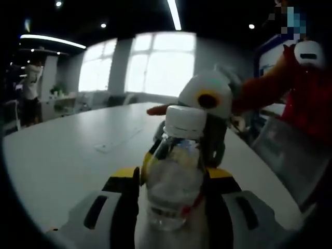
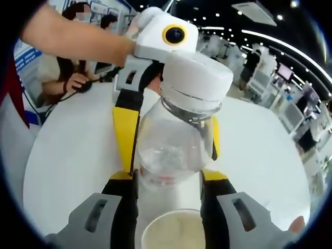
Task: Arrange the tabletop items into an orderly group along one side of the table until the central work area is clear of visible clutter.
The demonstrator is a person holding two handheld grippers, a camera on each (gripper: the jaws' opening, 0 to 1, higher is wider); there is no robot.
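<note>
A clear plastic bottle (image 1: 174, 181) with a white cap (image 1: 184, 122) stands between the yellow-tipped jaws of my left gripper (image 1: 174, 174), which is shut on it above the white table (image 1: 57, 166). Behind the bottle my right gripper (image 1: 207, 150) faces this one. In the right gripper view the bottle (image 2: 174, 145) leans toward the camera, its cap (image 2: 197, 78) large, with the left gripper (image 2: 168, 135) clamped on its sides. A white paper cup (image 2: 179, 231) sits between the jaws of my right gripper (image 2: 168, 179), which looks shut on it.
The round white table (image 2: 67, 161) spreads to both sides. A flat cover plate (image 1: 111, 145) lies in its surface. A red sleeve (image 1: 306, 98) reaches in from the right. Seated people (image 2: 67, 78) are at the far edge, with desks and screens (image 2: 290, 109) behind.
</note>
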